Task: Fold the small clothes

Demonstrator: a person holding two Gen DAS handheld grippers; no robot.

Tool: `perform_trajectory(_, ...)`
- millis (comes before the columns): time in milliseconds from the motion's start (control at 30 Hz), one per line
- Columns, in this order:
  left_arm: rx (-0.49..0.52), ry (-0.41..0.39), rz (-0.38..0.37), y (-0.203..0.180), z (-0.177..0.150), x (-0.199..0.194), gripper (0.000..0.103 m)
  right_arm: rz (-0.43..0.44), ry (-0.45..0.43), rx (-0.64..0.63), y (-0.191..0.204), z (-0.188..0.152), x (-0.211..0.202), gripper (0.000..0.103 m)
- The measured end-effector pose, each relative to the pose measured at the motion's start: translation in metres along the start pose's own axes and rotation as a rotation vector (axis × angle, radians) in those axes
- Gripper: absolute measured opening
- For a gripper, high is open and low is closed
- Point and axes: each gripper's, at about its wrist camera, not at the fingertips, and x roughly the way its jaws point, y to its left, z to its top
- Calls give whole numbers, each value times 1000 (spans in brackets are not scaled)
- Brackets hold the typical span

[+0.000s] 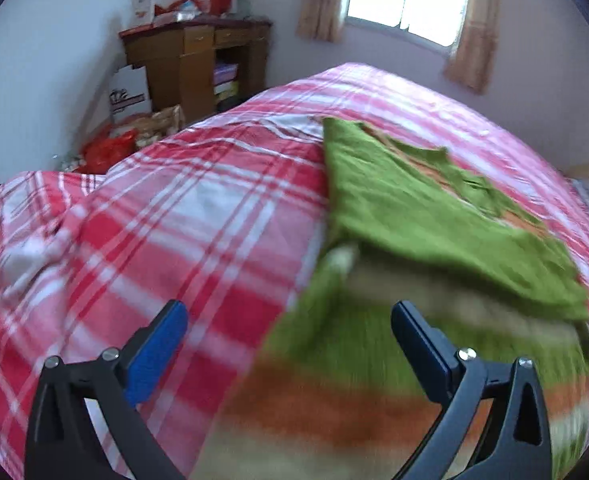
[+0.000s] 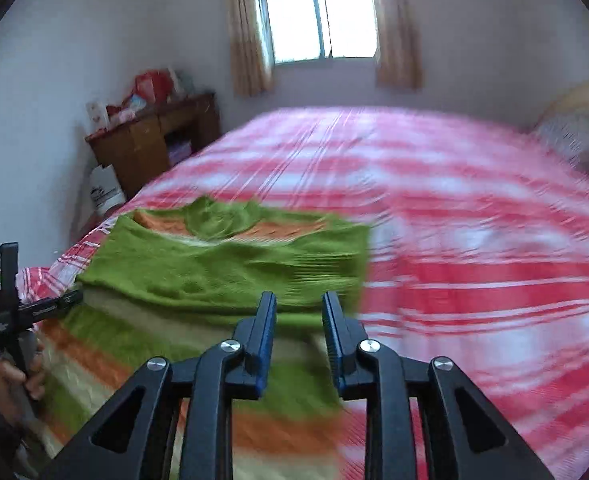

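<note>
Striped sweater lies on bed, just ahead of both claws, green top portion folded over. Knit soft, light, limp; best pinched at edge or corner, both layers together. Left claw wide open, empty. Right claw partly open, nothing between pads. Right view alone shows hand on left tool; left view shows sweater's far edge.

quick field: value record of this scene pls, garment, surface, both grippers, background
garment: green sweater with orange and cream stripes, partly folded, top layer laid over striped part
surface: bed with red and white plaid cover
left gripper: open, nothing held, above sweater's edge
right gripper: jaws apart, nothing between them
background: wooden desk, window with curtains
</note>
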Motion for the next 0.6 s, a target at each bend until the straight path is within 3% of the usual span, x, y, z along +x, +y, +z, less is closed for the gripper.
perform_trajectory(33, 5, -16, -11, 3, -7, -12, 103, -20, -22, 2, -7, -6, -26, 43)
perform_trajectory(67, 13, -33, -23, 7, -15, -24, 103, -26, -37, 14, -14, -12, -48, 61)
perform_trajectory(100, 27, -46, -42, 10, -21, -36, 103, -30, -49, 28, -22, -20, -66, 73)
perform_trajectory(233, 113, -92, -100, 23, -37, -83, 103, 6, -55, 89, -46, -56, -132, 74)
perform_trajectory(367, 146, -161, -168, 38, -39, -128, 103, 64, 11, 33, -44, -91, -169, 74)
perform_trajectory(433, 133, -176, -210, 46, -38, -145, 103, 109, 50, 19, -36, -108, -170, 73)
perform_trajectory(600, 94, -226, -199, 57, -33, -163, 103, 181, 193, 53, -16, -157, -137, 71)
